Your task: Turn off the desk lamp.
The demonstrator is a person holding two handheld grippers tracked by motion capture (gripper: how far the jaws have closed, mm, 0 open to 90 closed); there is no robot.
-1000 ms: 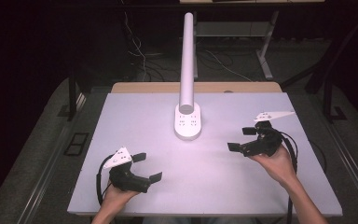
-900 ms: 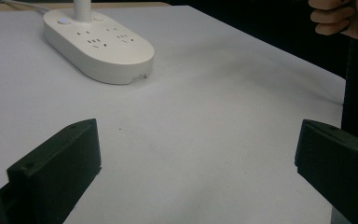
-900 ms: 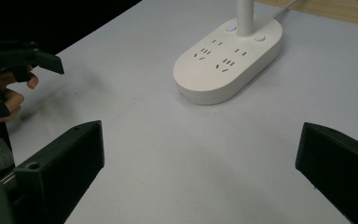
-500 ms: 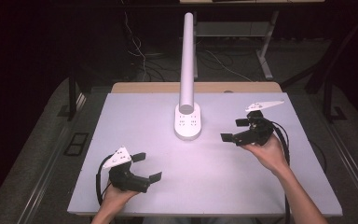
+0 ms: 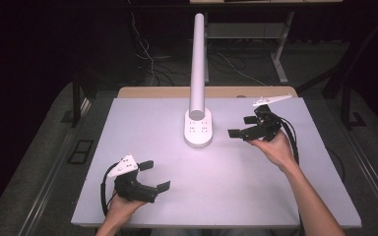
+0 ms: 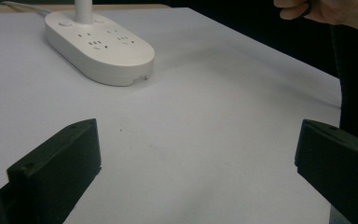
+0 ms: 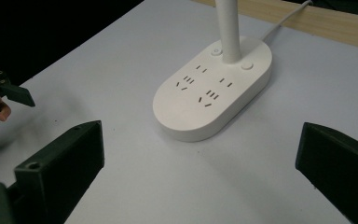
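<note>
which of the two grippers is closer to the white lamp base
The right gripper, raised beside the white lamp base with its jaws open toward it. The left gripper sits far back near the table's front edge.

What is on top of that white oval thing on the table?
A tall white post stands on the white oval base, beside two round buttons and plug sockets.

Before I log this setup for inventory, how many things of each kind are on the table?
White power strip with upright white post: 1
Black hand-held gripper, left and right, both open: 2
Total: 3
</note>
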